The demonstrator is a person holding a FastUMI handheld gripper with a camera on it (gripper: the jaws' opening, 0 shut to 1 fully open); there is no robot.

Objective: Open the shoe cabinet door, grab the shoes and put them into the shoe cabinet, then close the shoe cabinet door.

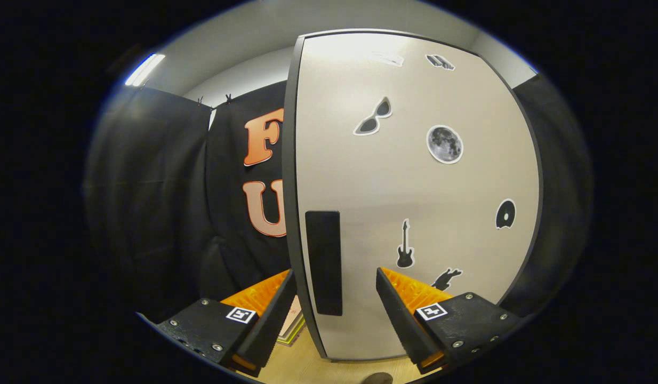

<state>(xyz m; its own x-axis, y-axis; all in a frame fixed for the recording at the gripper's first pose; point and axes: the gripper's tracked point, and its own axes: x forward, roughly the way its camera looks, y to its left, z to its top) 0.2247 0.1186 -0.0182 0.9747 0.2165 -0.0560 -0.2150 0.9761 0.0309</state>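
Gripper at bottom middle of frame, fingers wide apart, holding nothing. Cabinet door fills middle and right; its edge and dark handle sit between fingers.

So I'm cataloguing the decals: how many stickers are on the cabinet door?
7, some faint: two along the door top, sunglasses, moon, disc, guitar, and one partly hidden behind the open tongs.
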